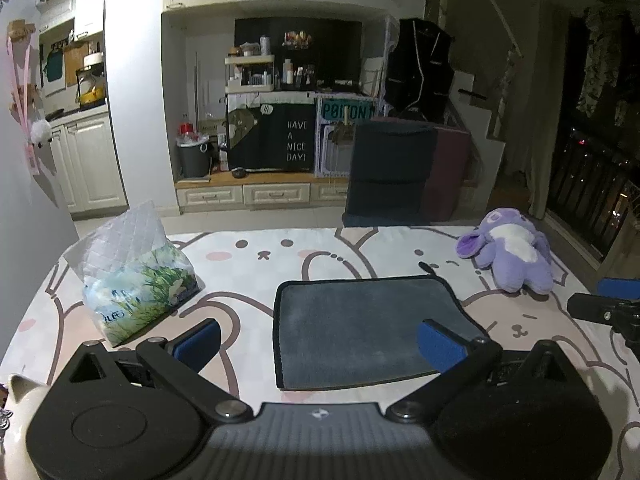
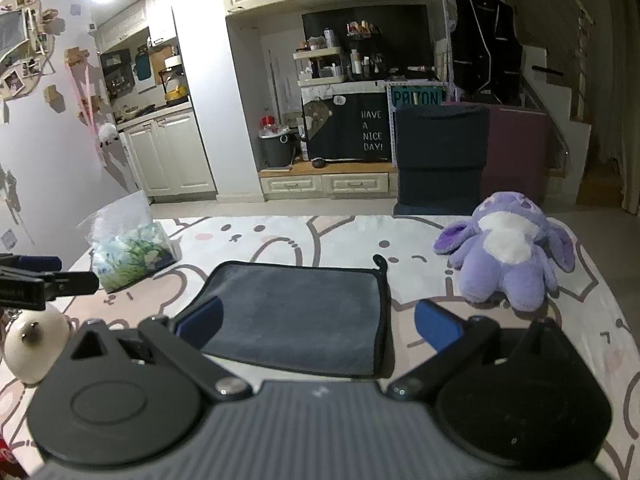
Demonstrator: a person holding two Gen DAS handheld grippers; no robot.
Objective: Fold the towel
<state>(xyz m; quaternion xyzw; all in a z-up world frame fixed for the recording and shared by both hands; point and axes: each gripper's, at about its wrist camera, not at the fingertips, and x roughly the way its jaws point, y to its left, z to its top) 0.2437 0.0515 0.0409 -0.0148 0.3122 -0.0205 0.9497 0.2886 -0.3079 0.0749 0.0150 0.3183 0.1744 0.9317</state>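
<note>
both grippers gape empty above the flat grey towel [image 1: 372, 328]

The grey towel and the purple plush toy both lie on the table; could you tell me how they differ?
The grey towel lies flat with a dark bound edge and a small loop at one corner; the purple plush toy is bulky and rounded, with a white patch. The towel sits just ahead of both open grippers, the toy off to the right. Both rest on the bunny-print table cover, untouched.
</note>
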